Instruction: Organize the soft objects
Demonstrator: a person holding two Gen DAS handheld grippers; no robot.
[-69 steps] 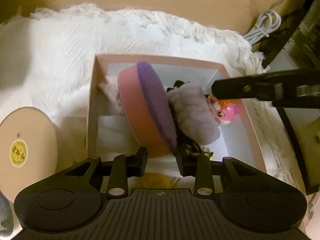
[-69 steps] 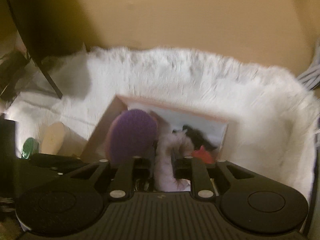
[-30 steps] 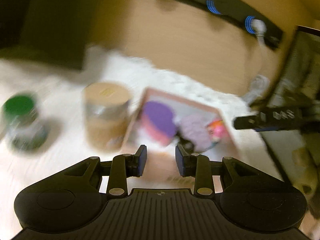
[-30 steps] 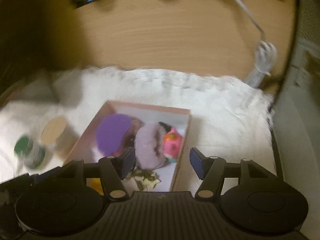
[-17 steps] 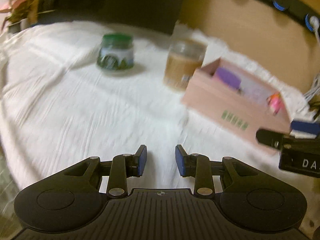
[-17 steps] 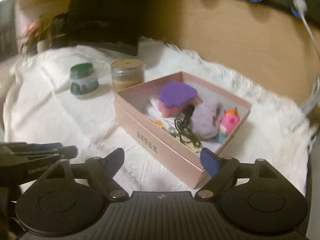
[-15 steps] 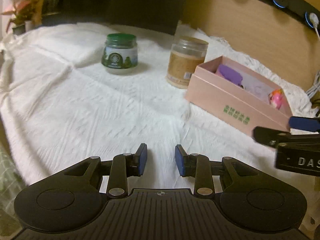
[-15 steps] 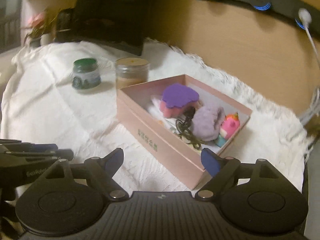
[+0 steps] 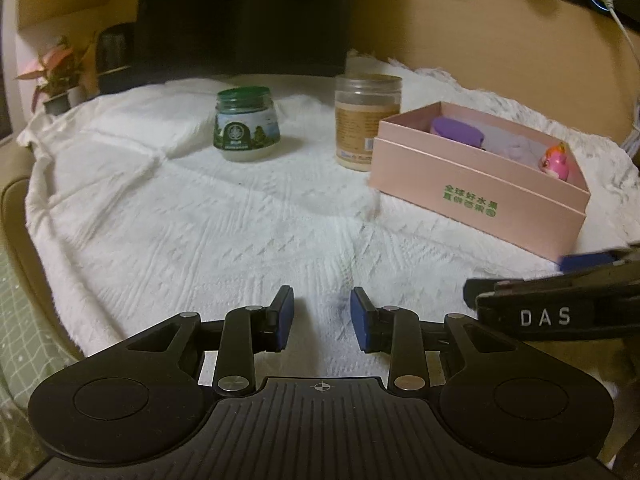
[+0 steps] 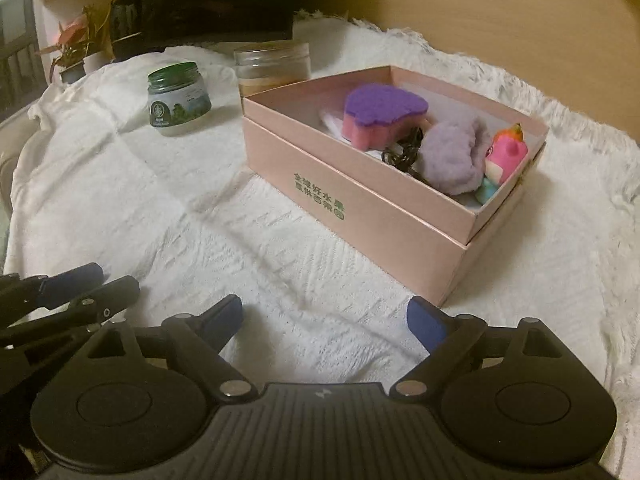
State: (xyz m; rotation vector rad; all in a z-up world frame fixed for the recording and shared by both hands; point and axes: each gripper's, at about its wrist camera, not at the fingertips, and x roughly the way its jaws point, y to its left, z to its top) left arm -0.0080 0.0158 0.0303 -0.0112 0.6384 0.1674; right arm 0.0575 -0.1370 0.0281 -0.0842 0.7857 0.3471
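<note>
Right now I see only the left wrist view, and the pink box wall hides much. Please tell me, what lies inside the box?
Observer: In the right wrist view the pink box holds a purple-topped pink sponge toward its far left side.
Operator: What is near the pink toy? I see only its head.
Observer: A fluffy lilac piece lies against the pink toy, on its left.
Operator: Is anything dark in there?
Observer: Yes, a black cord sits between the sponge and the lilac piece.
Operator: How is the right gripper?
Observer: The right gripper is wide open and empty, over the white cloth in front of the box.
</note>
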